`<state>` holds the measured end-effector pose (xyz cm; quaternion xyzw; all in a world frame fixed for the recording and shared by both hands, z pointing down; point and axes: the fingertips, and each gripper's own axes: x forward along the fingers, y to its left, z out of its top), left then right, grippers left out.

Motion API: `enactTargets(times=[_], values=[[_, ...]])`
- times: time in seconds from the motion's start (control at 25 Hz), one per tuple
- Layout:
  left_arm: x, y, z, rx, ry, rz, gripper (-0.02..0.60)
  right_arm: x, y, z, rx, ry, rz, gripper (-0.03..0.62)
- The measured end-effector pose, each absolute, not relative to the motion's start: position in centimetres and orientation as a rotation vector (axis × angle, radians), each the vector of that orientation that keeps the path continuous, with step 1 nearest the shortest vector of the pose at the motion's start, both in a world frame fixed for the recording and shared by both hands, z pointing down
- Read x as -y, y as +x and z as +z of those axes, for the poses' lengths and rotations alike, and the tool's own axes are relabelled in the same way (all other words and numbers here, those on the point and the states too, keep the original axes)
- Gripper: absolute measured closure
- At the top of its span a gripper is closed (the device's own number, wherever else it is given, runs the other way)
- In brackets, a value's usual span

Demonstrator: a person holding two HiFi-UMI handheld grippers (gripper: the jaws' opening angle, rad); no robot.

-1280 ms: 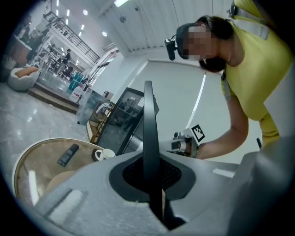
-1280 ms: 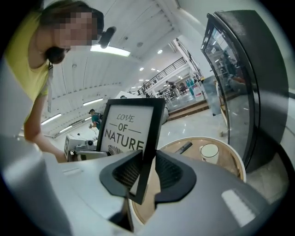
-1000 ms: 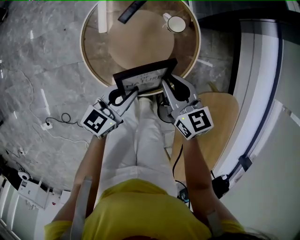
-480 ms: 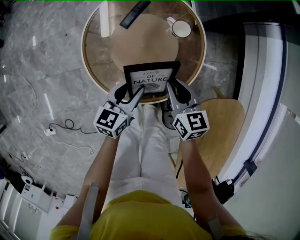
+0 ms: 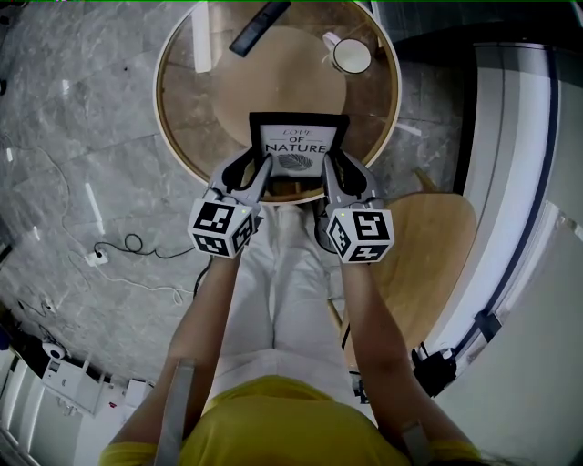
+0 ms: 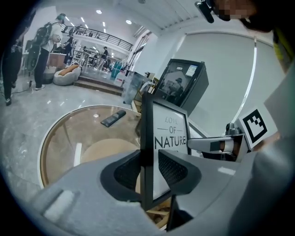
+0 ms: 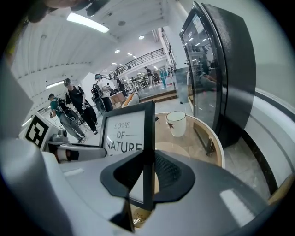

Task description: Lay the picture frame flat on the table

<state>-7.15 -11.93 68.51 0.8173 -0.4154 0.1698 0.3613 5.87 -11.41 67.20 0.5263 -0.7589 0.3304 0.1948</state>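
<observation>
- Glass ringed in pale wood forms the round table (image 5: pixel 187 127), which lies ahead of and below both claws. A bare patch is left just past the jaws, and this is judged to be where the frame is meant to lie.
- A dark remote (image 5: pixel 260 27) is seen far beyond the left gripper (image 5: pixel 255 168), well clear of that patch.
- The left gripper is set on the left side bar of the picture frame (image 5: pixel 299 150). Its jaws have just been closing with that bar between them. A sliver of gap is seen at one pad, so the jaws are read as spread loosely round the bar, not pinching it. A re-seating of the hold is judged to be under way.
- The picture frame is carried between the two claws, print upward, over the near part of the table. Whether its far edge touches the glass cannot be told. It is taken by both sides, presumably so that it can be kept square while it is lowered.
- The right gripper (image 5: pixel 337 167) is pinched on the right side bar, with a pad pressed against each face. Most of the weight is judged to be borne here.
- A white mug (image 5: pixel 351 55) is seen well beyond the right gripper, apart from the frame.
</observation>
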Motion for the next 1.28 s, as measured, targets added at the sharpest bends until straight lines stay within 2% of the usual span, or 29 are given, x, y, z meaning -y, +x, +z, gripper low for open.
enactTargets(times=[1.28], values=[[15.9, 2.6, 79.7, 0.8, 1.94, 0.822, 0.448, 13.5, 15.3, 78.6, 1.619, 1.641, 1.199, 0.53]])
